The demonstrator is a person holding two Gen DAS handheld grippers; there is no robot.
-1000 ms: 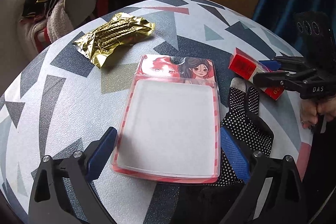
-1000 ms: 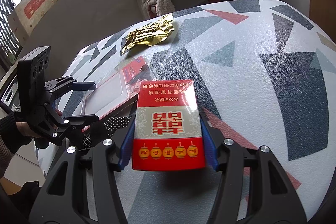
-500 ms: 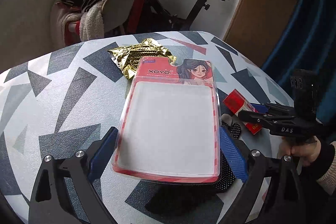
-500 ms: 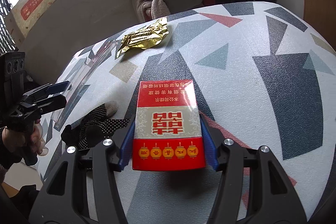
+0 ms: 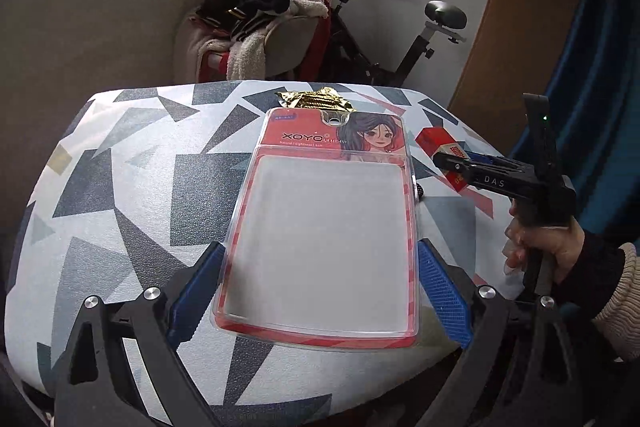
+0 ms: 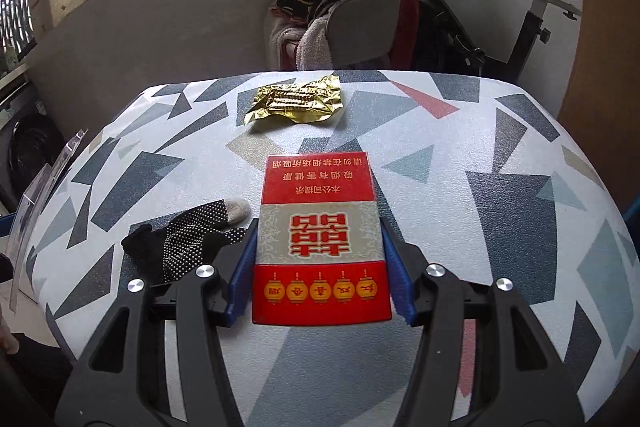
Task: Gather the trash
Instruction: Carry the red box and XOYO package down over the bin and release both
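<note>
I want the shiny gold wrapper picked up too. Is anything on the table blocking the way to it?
Nothing lies on or in front of the gold wrapper. But both grippers are full: the left gripper holds the plastic package, and the right gripper holds the red box.

The cigarette pack [image 6: 322, 247] sits between the right tongs [image 6: 320, 267], above the worktop [image 6: 500, 187]. A glove [image 6: 188, 239] lies on the worktop just left of it, a foil wrapper [image 6: 296, 101] farther back. The blister pack [image 5: 324, 227] sits between the left tongs [image 5: 320, 291]; behind the worktop stands a chair [image 6: 360, 27] heaped with clothes.
</note>
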